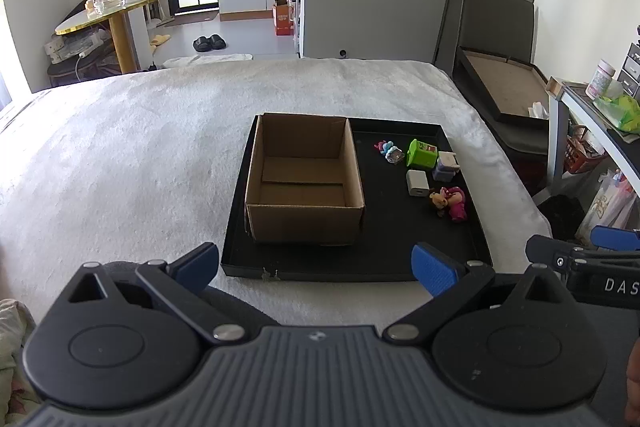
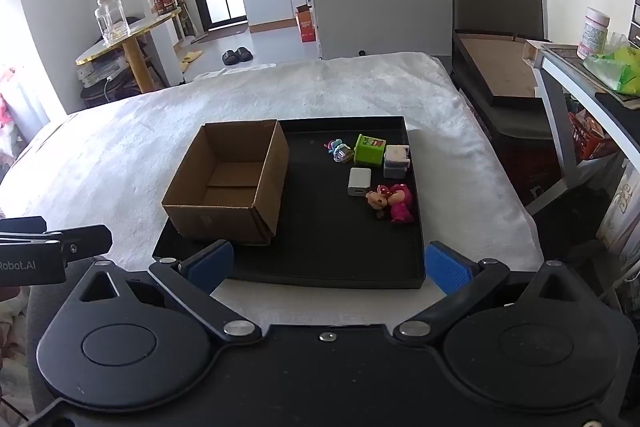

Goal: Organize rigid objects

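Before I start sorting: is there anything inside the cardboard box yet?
The cardboard box looks empty: only its bare bottom flaps show. The near wall hides the front strip of the floor in both views.

one cardboard box, one black tray, five small objects

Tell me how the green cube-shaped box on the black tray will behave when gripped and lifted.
The green box looks hard and flat-sided, so it will probably stay stiff and not roll. It is small, likely light. It lies tipped against a white and grey block, so lifting it could nudge that neighbour. Its smooth faces may slip slightly.
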Motion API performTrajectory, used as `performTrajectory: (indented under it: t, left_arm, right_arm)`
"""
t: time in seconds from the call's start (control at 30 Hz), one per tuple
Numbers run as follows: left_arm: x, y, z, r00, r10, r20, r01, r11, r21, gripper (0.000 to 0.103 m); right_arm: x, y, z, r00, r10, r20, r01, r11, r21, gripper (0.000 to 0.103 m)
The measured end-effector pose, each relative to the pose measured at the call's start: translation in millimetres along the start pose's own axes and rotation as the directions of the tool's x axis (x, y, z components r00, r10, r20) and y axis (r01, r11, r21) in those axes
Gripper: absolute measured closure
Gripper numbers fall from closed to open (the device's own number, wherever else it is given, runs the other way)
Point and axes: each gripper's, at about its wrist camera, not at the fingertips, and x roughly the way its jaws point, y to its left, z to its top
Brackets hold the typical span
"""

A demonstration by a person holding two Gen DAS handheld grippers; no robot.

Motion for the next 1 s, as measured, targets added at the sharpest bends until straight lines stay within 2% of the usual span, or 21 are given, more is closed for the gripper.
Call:
performTrajectory:
  t: [0.47, 1.0]
  left_arm:
    - [1.6, -2.4, -0.5, 1.000, 0.001, -0.006, 0.000, 1.000, 0.007, 0.001]
    - [-0.7, 0.4, 0.5, 1.000, 0.004, -0.005, -0.004, 1.000, -0.001, 0.001]
  right_arm:
    - [0.7, -1.7, 0.1, 1.000, 0.015, -0.011, -0.015, 1.000, 0.021, 0.000]
    - [1.5, -2.2, -2.4, 1.000, -0.005, -0.009, 0.005, 1.000, 0.000, 0.000]
